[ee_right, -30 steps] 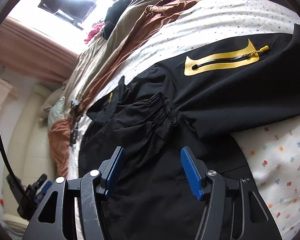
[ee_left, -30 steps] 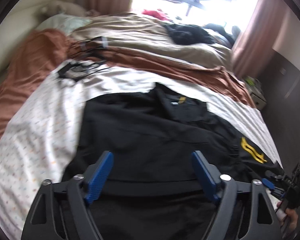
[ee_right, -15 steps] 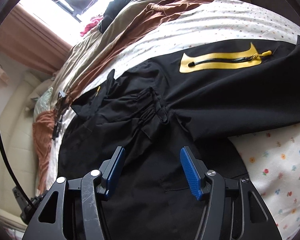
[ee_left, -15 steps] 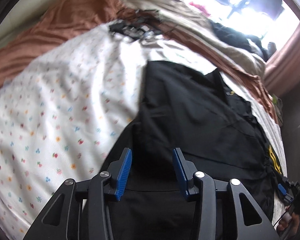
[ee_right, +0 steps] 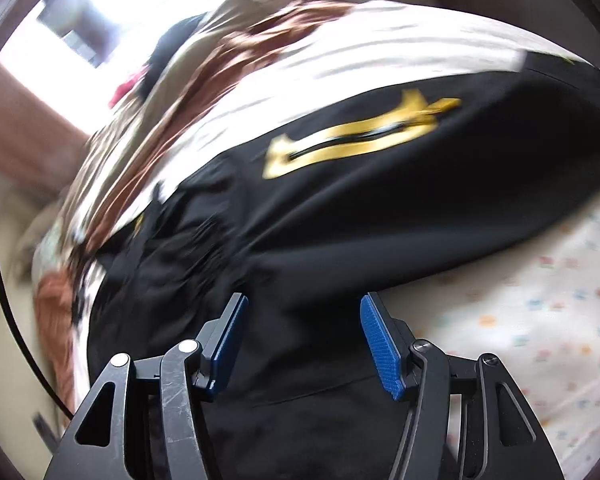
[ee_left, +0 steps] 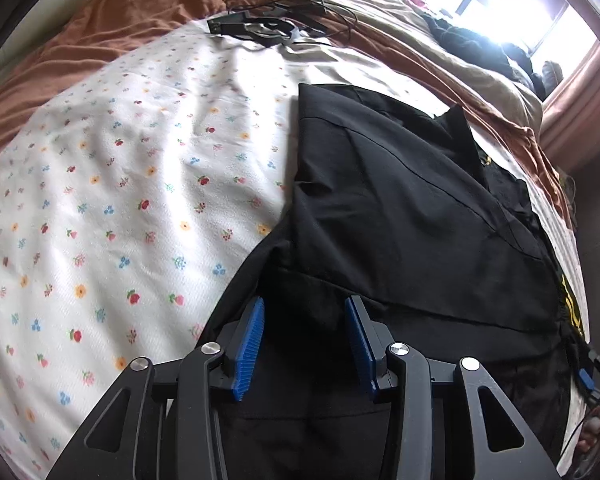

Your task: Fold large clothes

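A large black jacket lies partly folded on a white flowered bedsheet. It also shows in the right wrist view, with a yellow-trimmed zip pocket. My left gripper is open with a narrowed gap, over the jacket's near left edge, nothing between its blue pads. My right gripper is open and empty over the jacket's near part, beside the bare sheet. The right wrist view is blurred by motion.
A brown blanket and a beige duvet lie beyond the sheet. Black cables and a small device rest at the sheet's far edge. Dark clothes are piled near the bright window. The other gripper shows at the right rim.
My left gripper's jaws have narrowed and it has swung left to the jacket's left edge. My right gripper has moved right, toward the yellow pocket, still open.
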